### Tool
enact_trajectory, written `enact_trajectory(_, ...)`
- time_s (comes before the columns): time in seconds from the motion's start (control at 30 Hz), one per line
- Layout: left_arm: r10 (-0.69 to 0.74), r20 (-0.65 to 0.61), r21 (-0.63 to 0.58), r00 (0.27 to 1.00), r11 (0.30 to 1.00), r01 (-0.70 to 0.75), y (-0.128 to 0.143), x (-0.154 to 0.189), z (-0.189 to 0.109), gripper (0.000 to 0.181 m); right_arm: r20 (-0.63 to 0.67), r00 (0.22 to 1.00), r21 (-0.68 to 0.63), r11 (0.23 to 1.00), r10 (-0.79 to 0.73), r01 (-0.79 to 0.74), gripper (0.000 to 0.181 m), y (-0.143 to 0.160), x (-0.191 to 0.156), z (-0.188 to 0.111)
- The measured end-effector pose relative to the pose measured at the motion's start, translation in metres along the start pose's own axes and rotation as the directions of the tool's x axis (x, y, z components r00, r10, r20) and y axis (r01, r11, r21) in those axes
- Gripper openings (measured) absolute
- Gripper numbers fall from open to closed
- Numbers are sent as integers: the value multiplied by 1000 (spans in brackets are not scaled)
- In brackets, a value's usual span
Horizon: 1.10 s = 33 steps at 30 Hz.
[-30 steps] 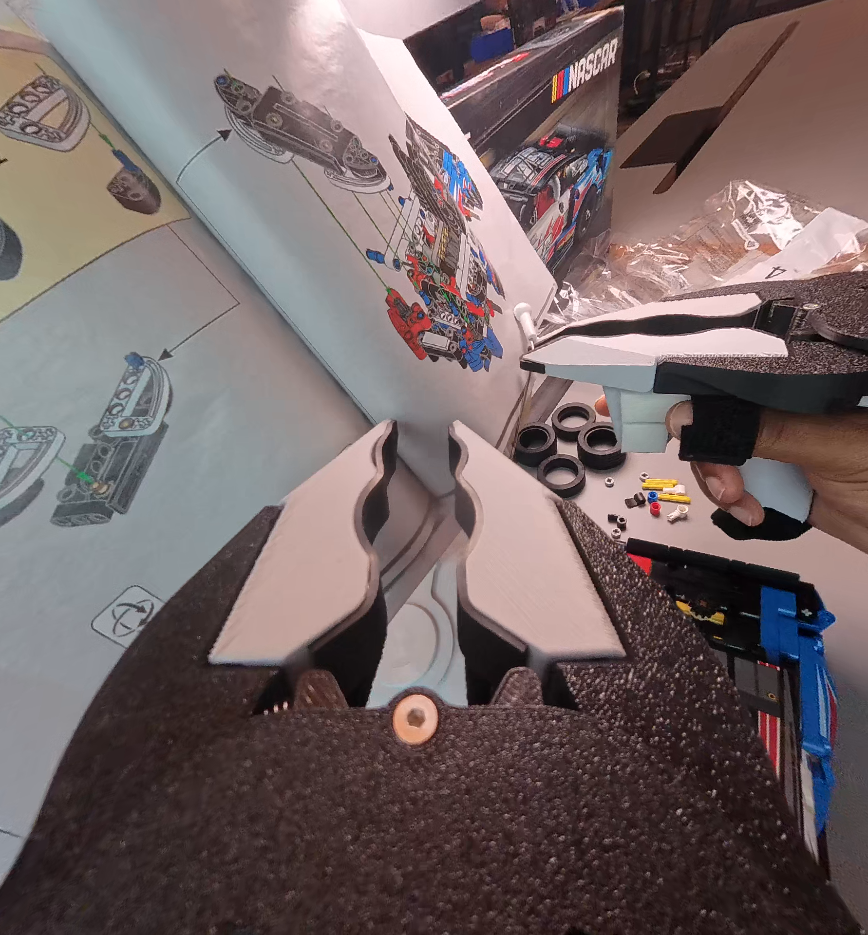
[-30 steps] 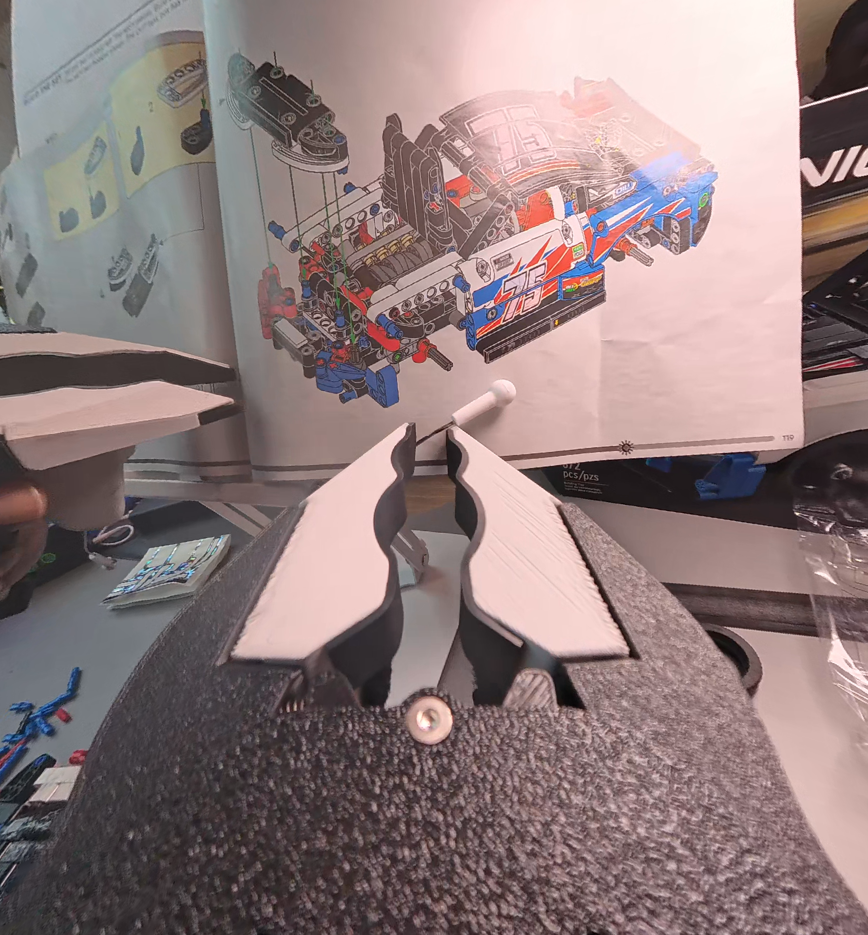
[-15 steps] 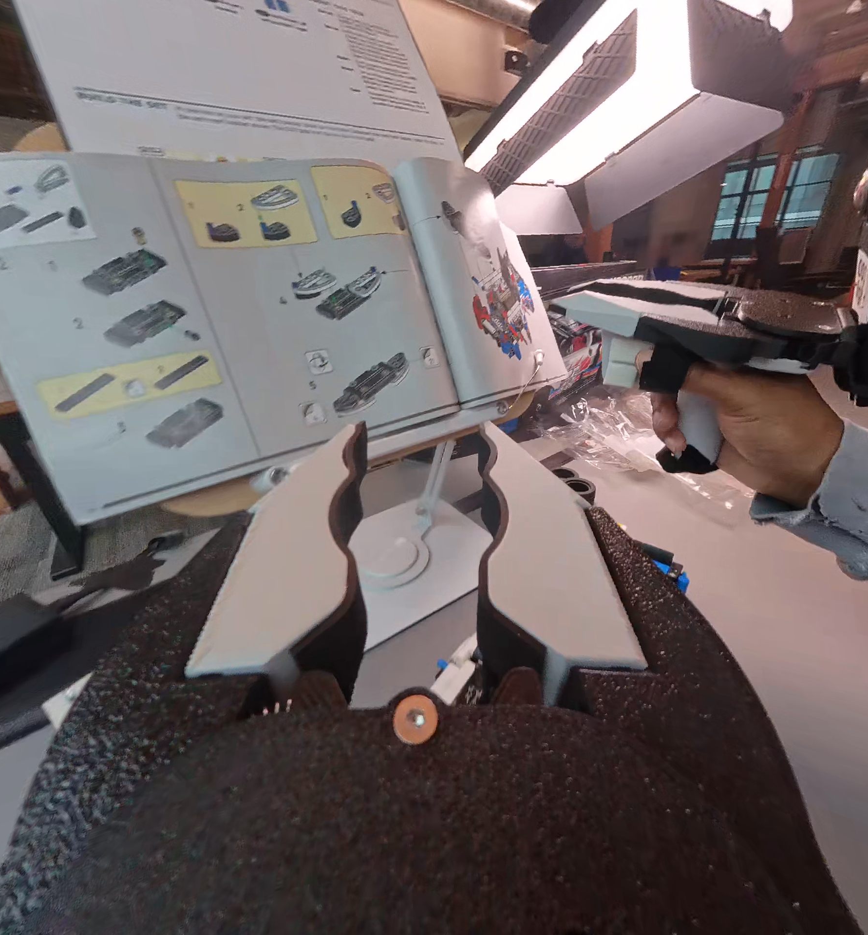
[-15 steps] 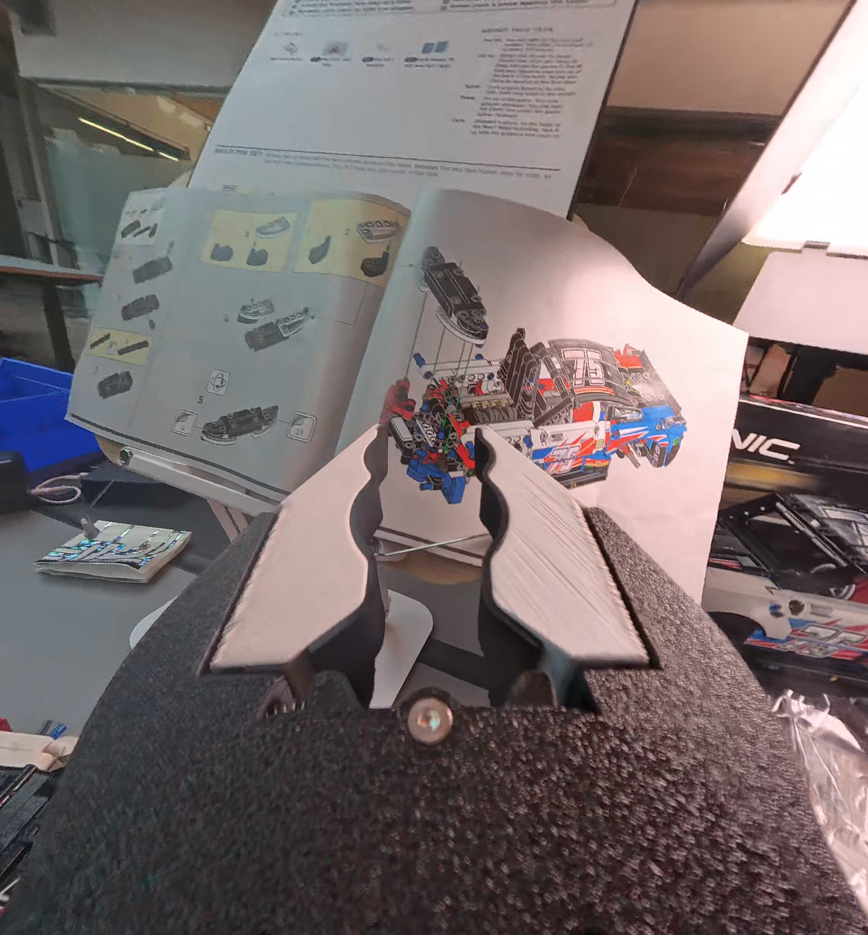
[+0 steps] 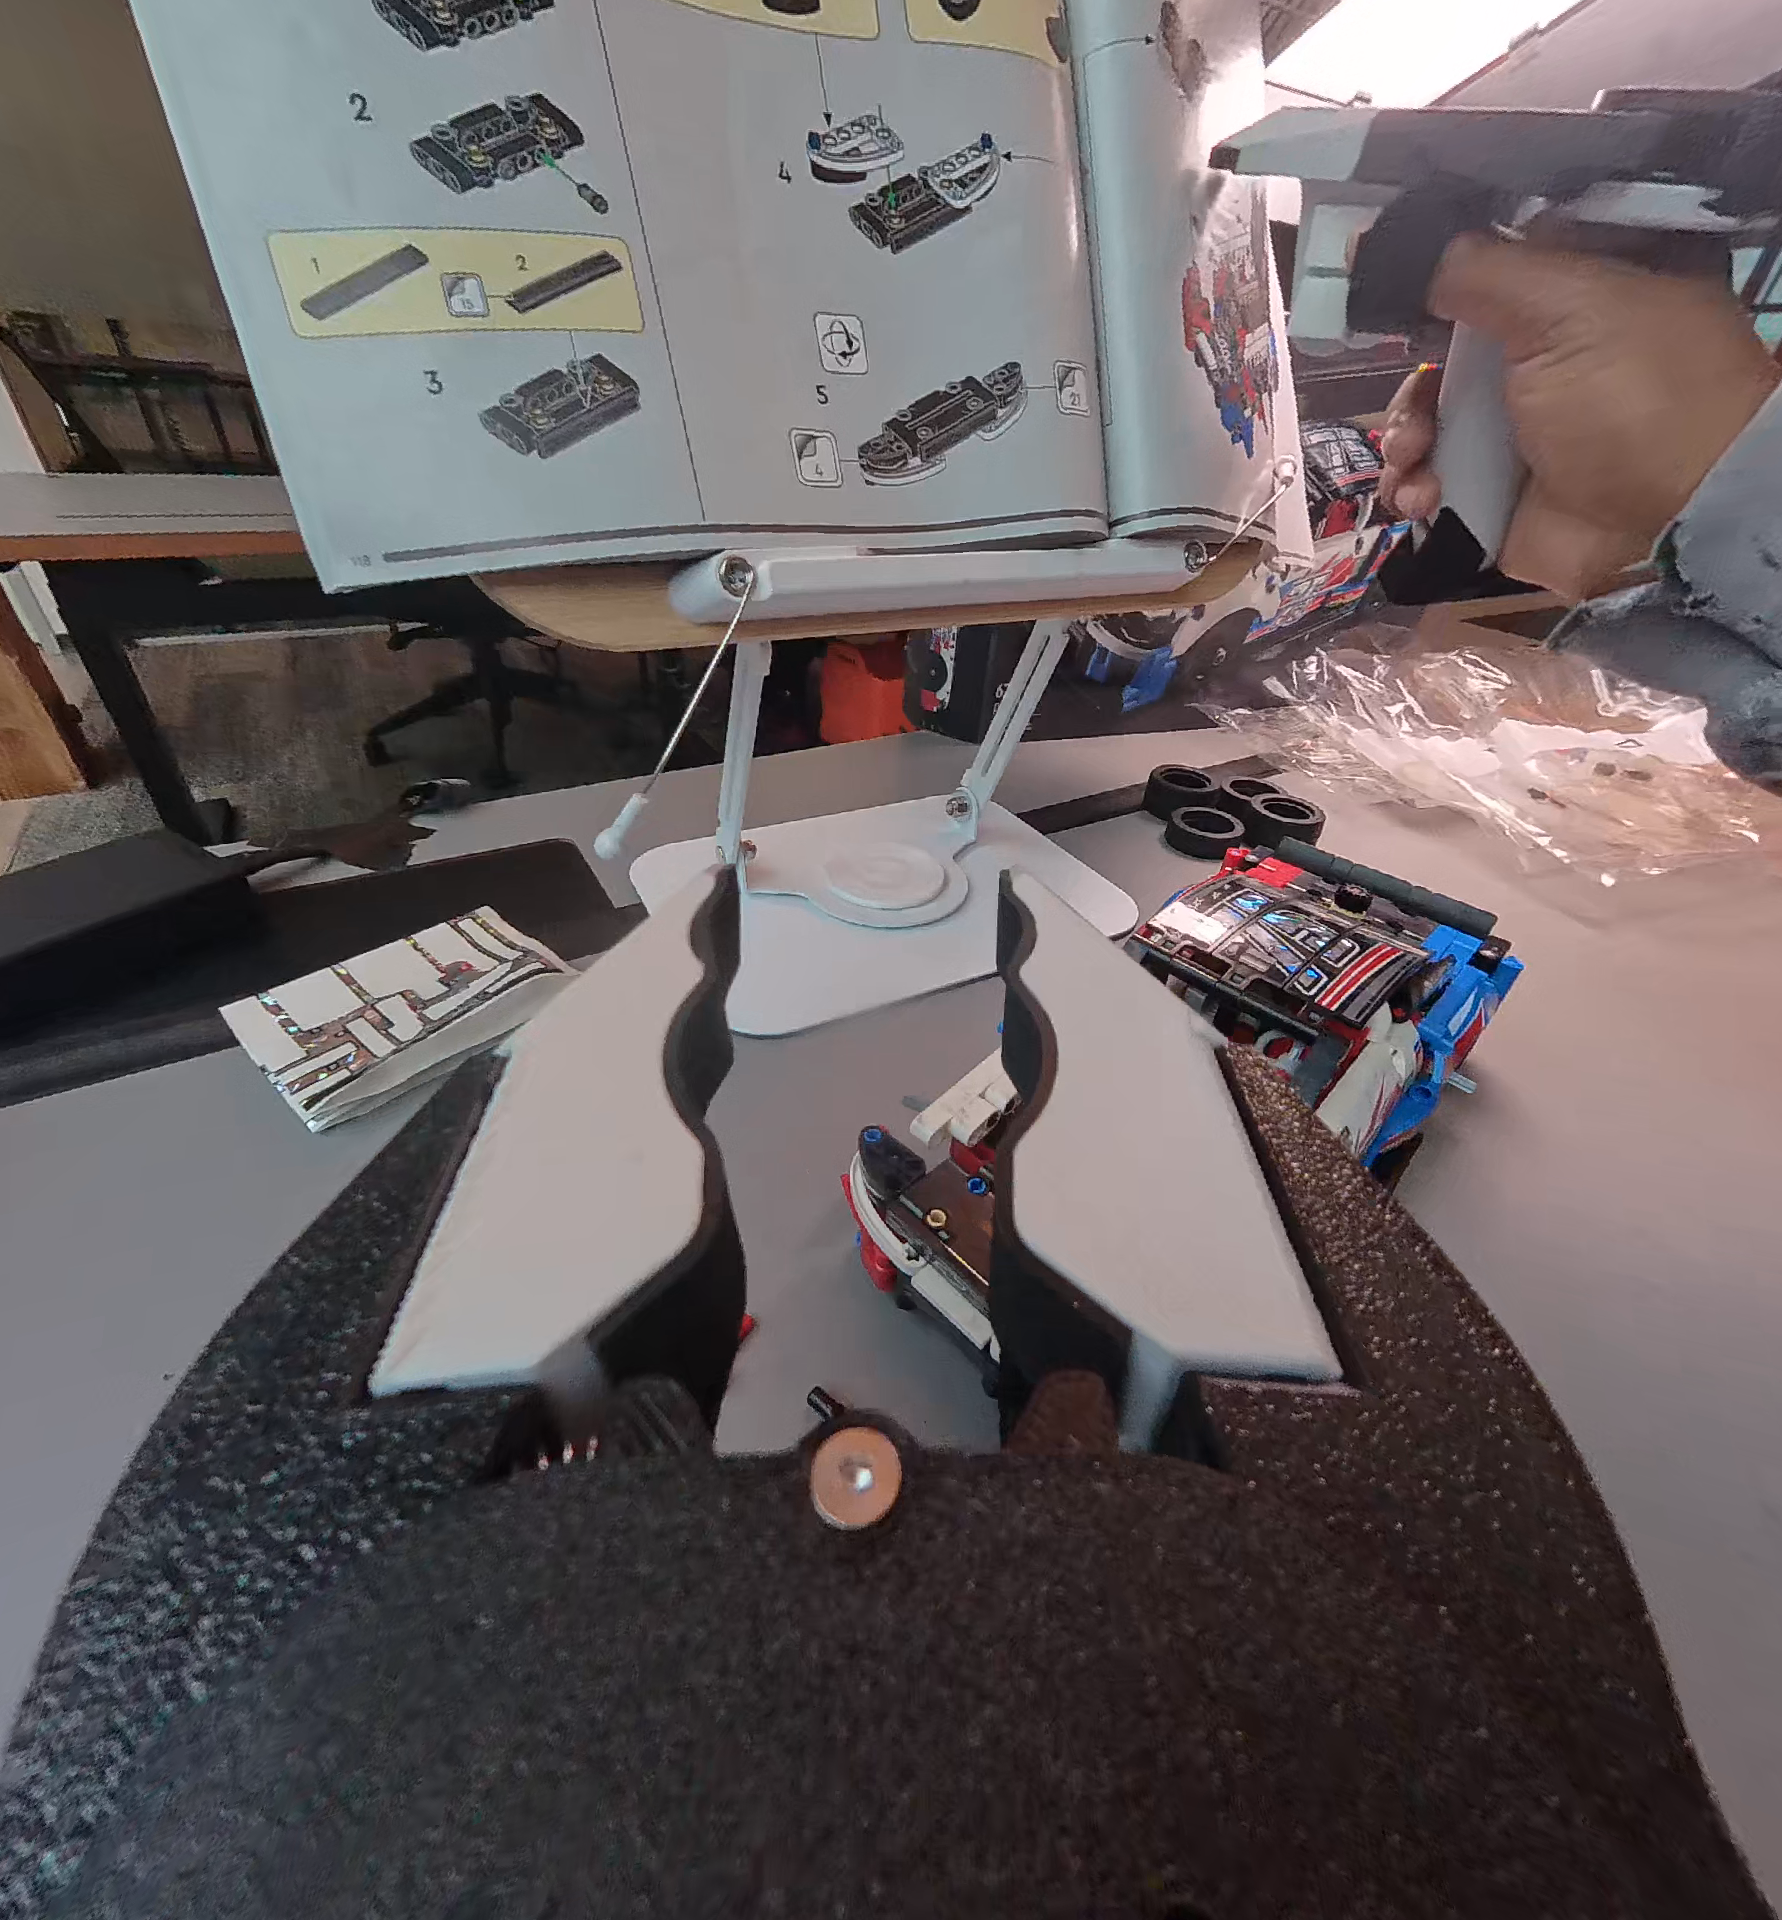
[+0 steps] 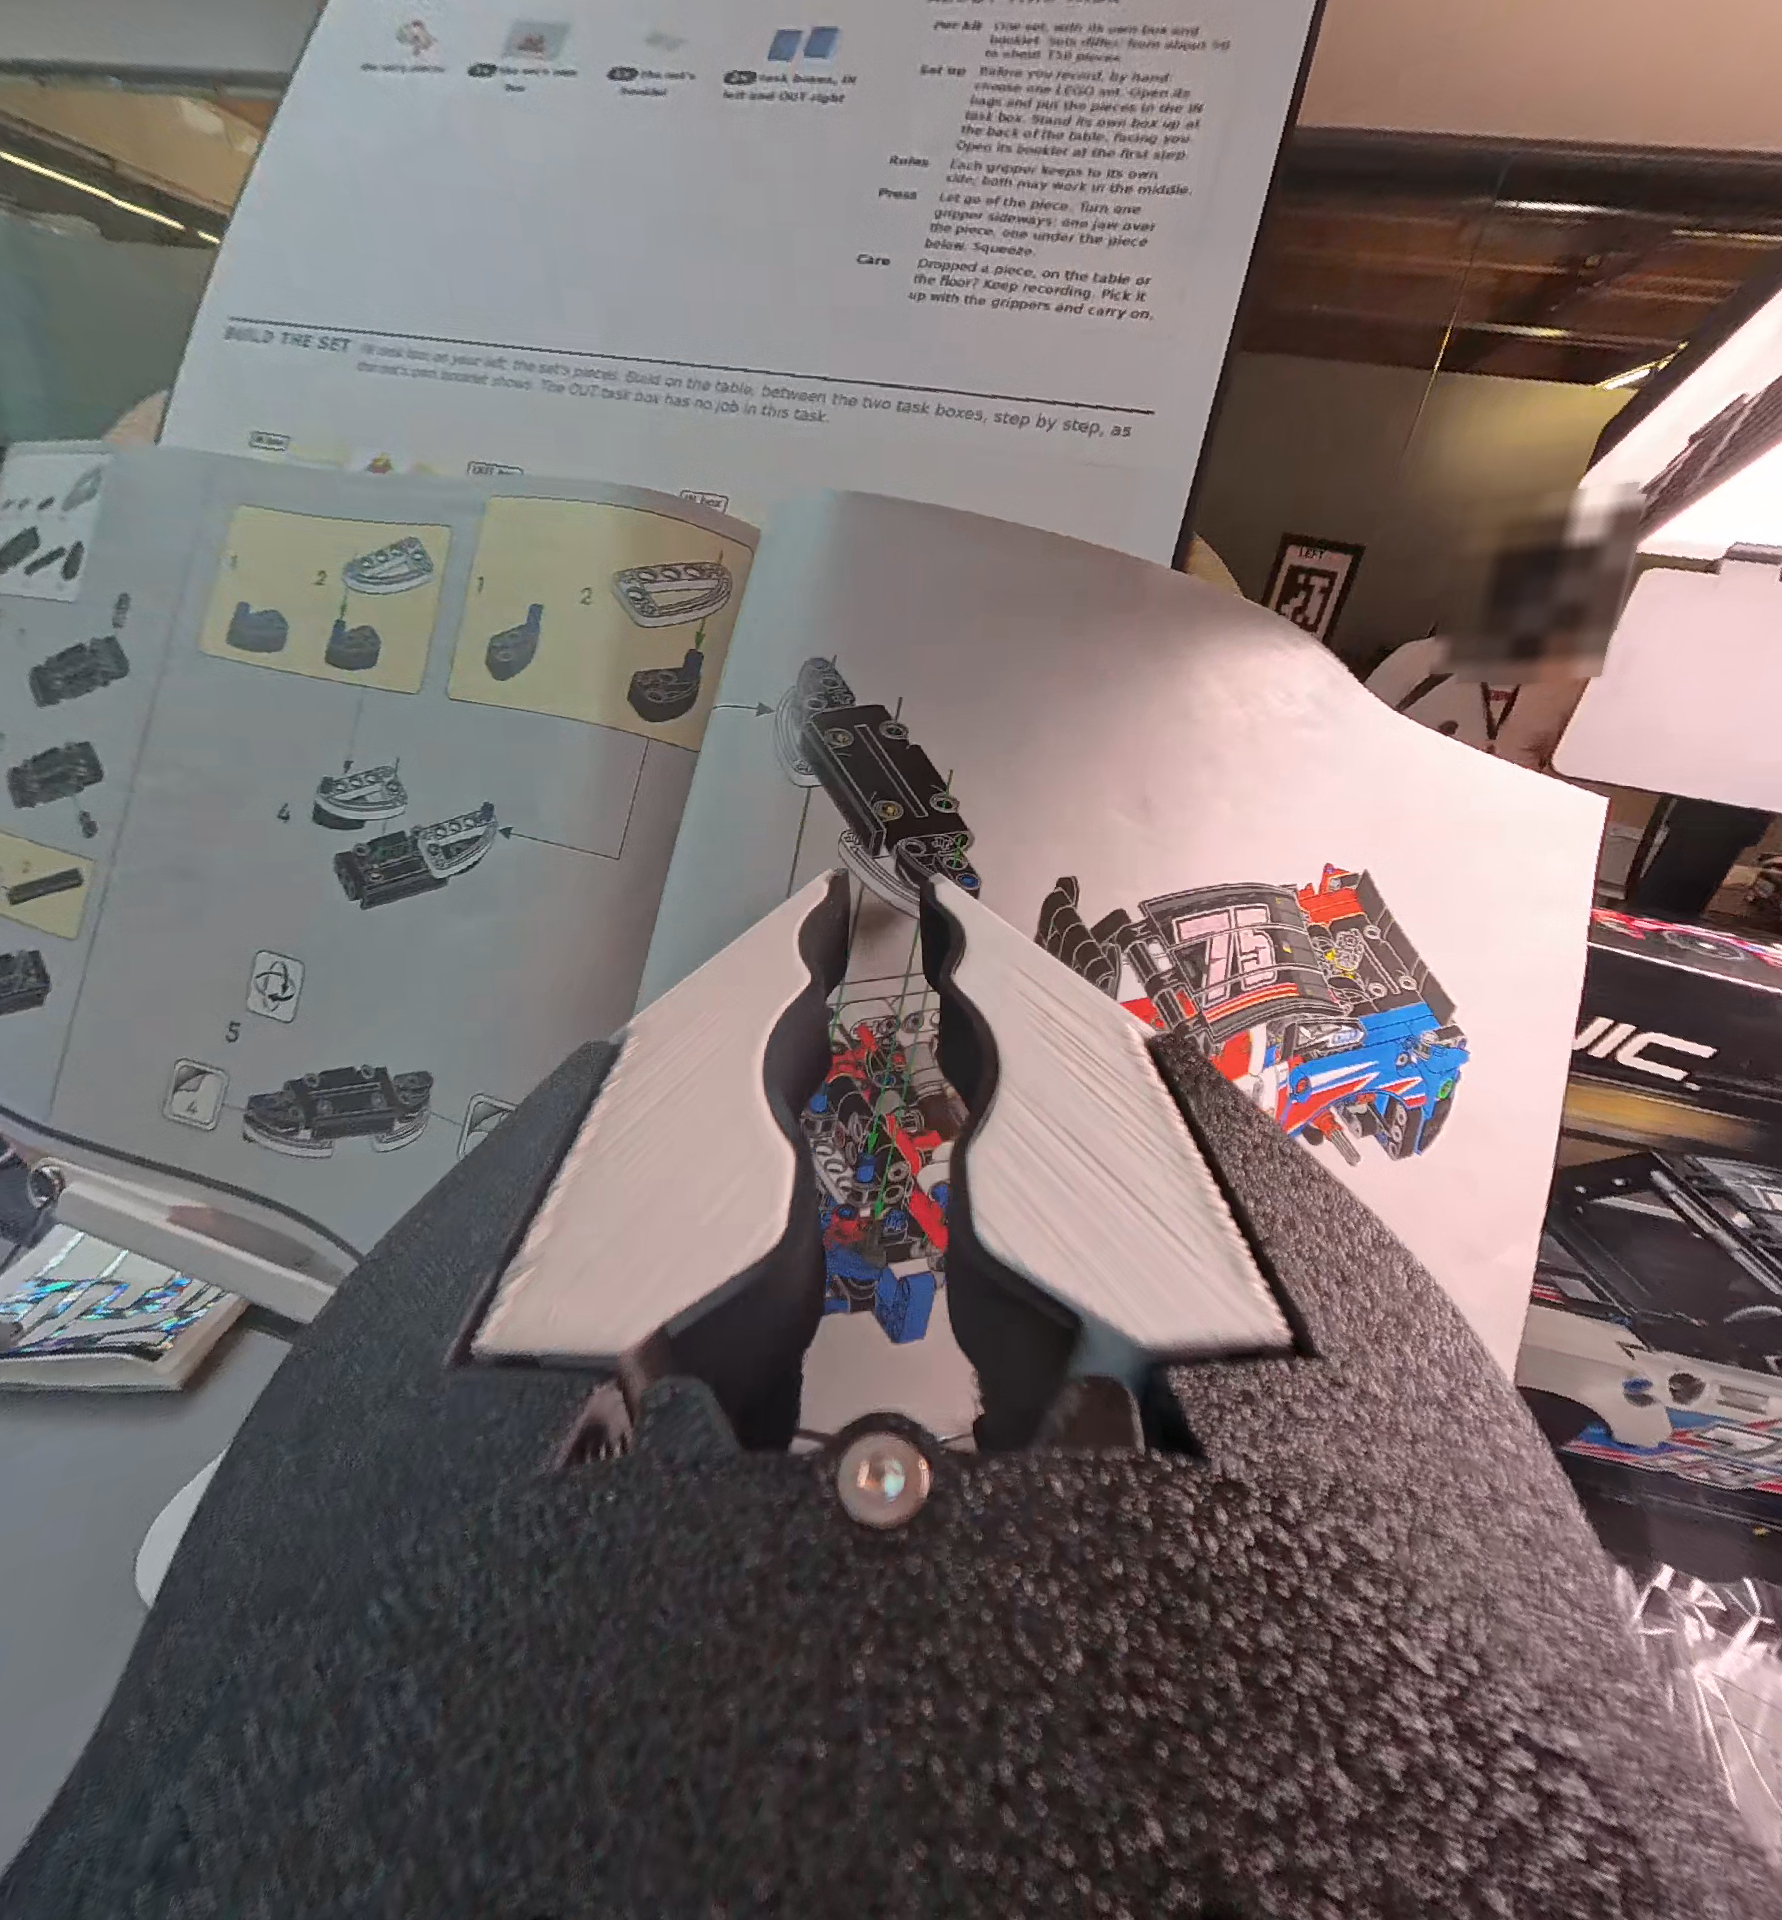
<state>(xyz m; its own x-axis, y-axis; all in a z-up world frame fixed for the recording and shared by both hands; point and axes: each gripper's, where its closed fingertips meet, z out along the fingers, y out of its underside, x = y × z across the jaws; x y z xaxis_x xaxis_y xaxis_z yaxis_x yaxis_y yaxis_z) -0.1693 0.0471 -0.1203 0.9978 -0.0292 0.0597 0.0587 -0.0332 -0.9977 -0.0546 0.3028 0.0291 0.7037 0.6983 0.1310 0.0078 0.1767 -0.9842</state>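
My left gripper (image 5: 861,914) is open and empty, held low over the grey table (image 5: 1593,1195). Between its fingers lies a small red, white and black brick sub-assembly (image 5: 928,1195); the jaws do not touch it. A partly built blue, red and black brick car (image 5: 1323,977) sits just to the right. An open building booklet (image 5: 721,270) rests on a white stand (image 5: 866,894) straight ahead. My right gripper (image 6: 884,888) is held up in front of the booklet's curled right page (image 6: 1230,790), jaws only narrowly apart and empty. It also shows at the upper right in the left wrist view (image 5: 1438,156), in a hand (image 5: 1593,416).
Black tyres (image 5: 1230,810) and crumpled clear plastic bags (image 5: 1541,769) lie behind the car. A sticker sheet (image 5: 388,1008) lies to the left of the stand. The set's box (image 6: 1718,1143) stands at the right. A printed sheet (image 6: 710,208) stands behind the booklet.
My left gripper pulled back from the booklet and tilted down toward the table, jaws opening wider. My right gripper drew back and tilted upward; its jaws widened, then narrowed again.
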Motion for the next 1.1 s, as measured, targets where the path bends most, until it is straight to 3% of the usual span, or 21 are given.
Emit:
enact_trajectory(0.37, -12, 6, -11, 1000, 1000, 13, 4, -7, -1, 49, -4, 997, -27, 997, -75, 75, 11, 5, 0, 3)
enact_trajectory(0.7, -56, -31, -46, 998, 997, 55, 12, 0, 3, 51, 29, 992, -75, 990, -120, 122, 11, 61, -25, -28)
enact_trajectory(0.93, -63, -105, -98, 992, 994, 53, 21, 11, 6, 61, 44, 993, -76, 990, -112, 115, 12, 62, -27, -30)
enact_trajectory(1.0, -56, -179, -133, 982, 991, 32, 26, 21, 7, 72, 94, 991, -69, 993, -94, 101, 16, 61, -35, -37)
enact_trajectory(1.1, -13, -334, -190, 943, 980, -54, 31, 37, 0, 84, 373, 926, 1, 998, -59, 63, 16, 53, -82, -68)
